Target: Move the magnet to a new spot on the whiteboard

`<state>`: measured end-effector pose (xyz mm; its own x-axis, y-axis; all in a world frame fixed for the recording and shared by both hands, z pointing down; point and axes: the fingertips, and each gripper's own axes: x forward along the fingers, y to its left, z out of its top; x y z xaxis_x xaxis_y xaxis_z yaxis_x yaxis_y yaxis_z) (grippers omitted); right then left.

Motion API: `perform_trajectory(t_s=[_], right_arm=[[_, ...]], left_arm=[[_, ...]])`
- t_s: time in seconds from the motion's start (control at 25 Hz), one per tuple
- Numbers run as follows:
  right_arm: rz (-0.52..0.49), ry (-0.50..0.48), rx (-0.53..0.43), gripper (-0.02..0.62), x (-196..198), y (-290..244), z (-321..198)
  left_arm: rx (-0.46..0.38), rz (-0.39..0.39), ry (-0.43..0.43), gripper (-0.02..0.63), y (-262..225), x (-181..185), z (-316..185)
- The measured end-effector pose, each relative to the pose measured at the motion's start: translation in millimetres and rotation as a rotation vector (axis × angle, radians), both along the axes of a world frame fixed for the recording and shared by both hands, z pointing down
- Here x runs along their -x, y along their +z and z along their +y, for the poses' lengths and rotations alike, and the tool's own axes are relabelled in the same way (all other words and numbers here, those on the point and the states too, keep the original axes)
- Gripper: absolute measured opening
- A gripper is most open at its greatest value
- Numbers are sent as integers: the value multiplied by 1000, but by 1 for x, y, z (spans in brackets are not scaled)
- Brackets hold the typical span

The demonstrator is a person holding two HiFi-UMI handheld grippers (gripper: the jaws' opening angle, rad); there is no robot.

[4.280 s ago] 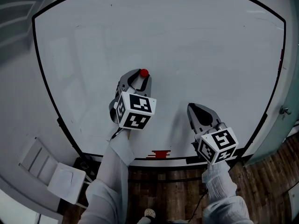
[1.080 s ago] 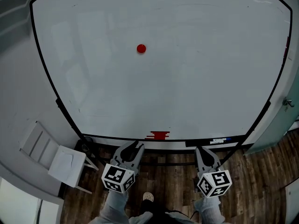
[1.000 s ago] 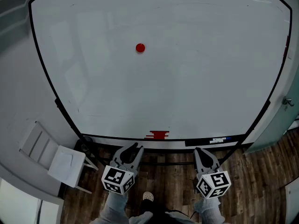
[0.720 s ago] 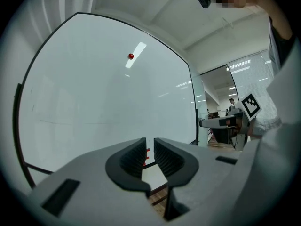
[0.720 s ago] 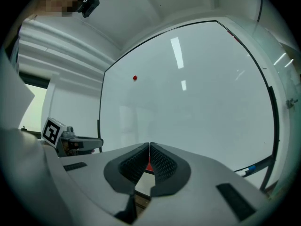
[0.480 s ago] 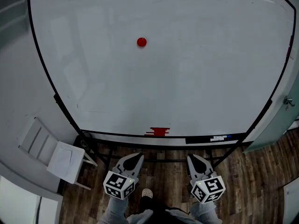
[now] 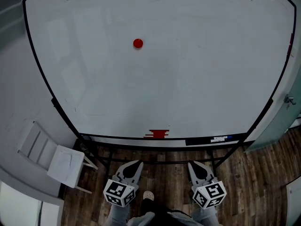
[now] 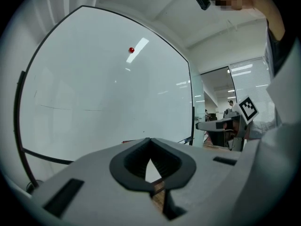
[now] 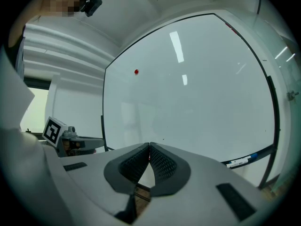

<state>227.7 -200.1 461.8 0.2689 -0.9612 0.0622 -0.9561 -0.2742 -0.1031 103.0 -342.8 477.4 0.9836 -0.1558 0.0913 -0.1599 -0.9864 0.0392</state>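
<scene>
The small red round magnet (image 7: 138,43) sticks to the upper left part of the whiteboard (image 7: 197,79), alone and untouched. It also shows as a red dot, the magnet (image 8: 131,50) in the left gripper view and the magnet (image 9: 136,71) in the right gripper view. Both grippers hang low in front of the board's stand, far from the magnet. My left gripper (image 7: 135,165) is shut; its jaws have just been closing with nothing between them, tips together at the left gripper (image 8: 149,139). My right gripper (image 7: 192,164) is shut and empty too, seen close up as the right gripper (image 9: 149,145).
A red eraser-like block (image 7: 157,133) and a marker (image 7: 220,138) lie on the board's bottom ledge. A white chair (image 7: 61,166) stands at the lower left. Wooden floor (image 7: 263,182) lies below the board's black stand legs.
The left gripper, earlier shut on the magnet at the board, has let it go. Both grippers have drawn back and sunk below the board. The magnet stays put.
</scene>
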Motion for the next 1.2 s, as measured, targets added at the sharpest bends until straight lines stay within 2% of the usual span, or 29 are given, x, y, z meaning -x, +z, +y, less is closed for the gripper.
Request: perform_trajectory(t_s=[0.4,1.2], right_arm=[[-5,-16,7,26,3,3,-3],[-29,-19,21,26,8,8,-6]], left_arm=[[13,15,6,9,1,-1,2],[22,-7,8,9,9,4,1]])
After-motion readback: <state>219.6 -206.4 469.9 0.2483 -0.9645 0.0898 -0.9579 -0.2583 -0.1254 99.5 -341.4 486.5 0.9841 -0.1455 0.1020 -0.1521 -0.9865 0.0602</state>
